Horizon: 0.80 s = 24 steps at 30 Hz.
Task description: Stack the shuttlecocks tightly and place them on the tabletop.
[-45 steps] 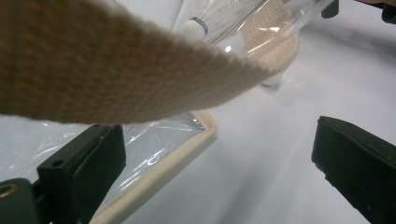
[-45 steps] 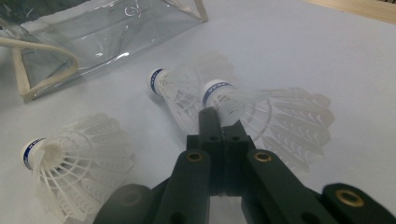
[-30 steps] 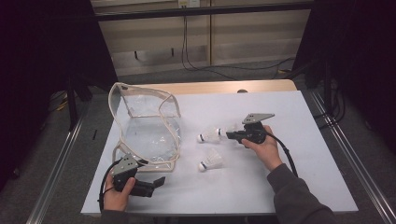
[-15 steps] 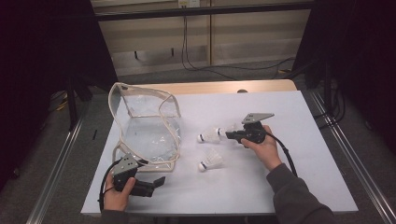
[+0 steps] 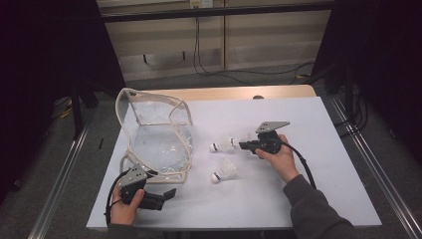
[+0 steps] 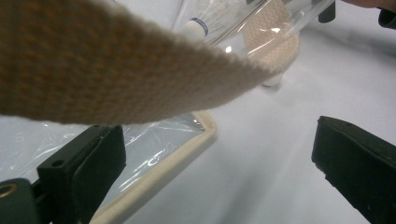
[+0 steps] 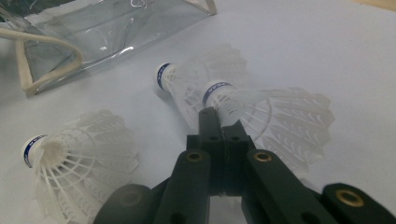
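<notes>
Shuttlecock [image 7: 261, 112] sits at bench [image 5: 323, 129] centre, right gripper [image 7: 219, 119] jaws clenched on its feather skirt. Second shuttlecock [image 5: 222, 145] at its 9 o'clock, third [image 5: 225, 172] at 7. I see left gripper [image 5: 166, 194] released beside clear bag [image 5: 159, 134].

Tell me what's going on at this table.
A person works with two hand-held grippers among shuttlecocks and a clear bag on a white table. The right gripper is shut beside the shuttlecocks; whether it pinches the nearest shuttlecock I cannot tell. Another shuttlecock lies loose in front of the bag. The left gripper is open beside the bag's near edge, with the bag's strap draped above its jaws.
</notes>
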Available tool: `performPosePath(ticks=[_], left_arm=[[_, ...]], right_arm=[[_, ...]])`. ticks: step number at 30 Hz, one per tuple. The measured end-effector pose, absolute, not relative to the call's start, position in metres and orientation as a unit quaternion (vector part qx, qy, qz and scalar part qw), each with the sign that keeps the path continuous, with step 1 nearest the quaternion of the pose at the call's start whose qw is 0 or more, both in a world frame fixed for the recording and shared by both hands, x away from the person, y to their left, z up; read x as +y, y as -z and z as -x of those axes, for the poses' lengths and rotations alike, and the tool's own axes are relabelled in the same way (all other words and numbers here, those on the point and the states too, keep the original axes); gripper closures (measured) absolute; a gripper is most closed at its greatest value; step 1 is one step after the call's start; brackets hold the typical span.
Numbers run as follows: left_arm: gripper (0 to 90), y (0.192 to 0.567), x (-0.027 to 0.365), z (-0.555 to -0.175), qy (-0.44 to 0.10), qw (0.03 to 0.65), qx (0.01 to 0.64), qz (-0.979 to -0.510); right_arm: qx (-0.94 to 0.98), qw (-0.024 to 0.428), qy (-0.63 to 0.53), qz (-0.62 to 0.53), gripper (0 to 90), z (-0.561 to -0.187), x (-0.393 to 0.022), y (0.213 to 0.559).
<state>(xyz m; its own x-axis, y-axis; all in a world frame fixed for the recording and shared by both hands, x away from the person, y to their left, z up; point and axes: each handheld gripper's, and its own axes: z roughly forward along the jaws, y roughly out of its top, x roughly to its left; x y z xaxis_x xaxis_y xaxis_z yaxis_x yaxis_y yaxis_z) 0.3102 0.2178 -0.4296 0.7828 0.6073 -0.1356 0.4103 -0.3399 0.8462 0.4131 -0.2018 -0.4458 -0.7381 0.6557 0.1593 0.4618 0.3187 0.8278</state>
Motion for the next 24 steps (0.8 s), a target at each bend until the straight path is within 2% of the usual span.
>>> performPosePath(ticks=[24], left_arm=[[3.0, 0.4298, 0.2175, -0.3101, -0.103, 0.482, 0.313, -0.811]], right_arm=[[0.815, 0.091, -0.461, -0.339, 90.0, -0.4102, -0.1974, 0.4489]])
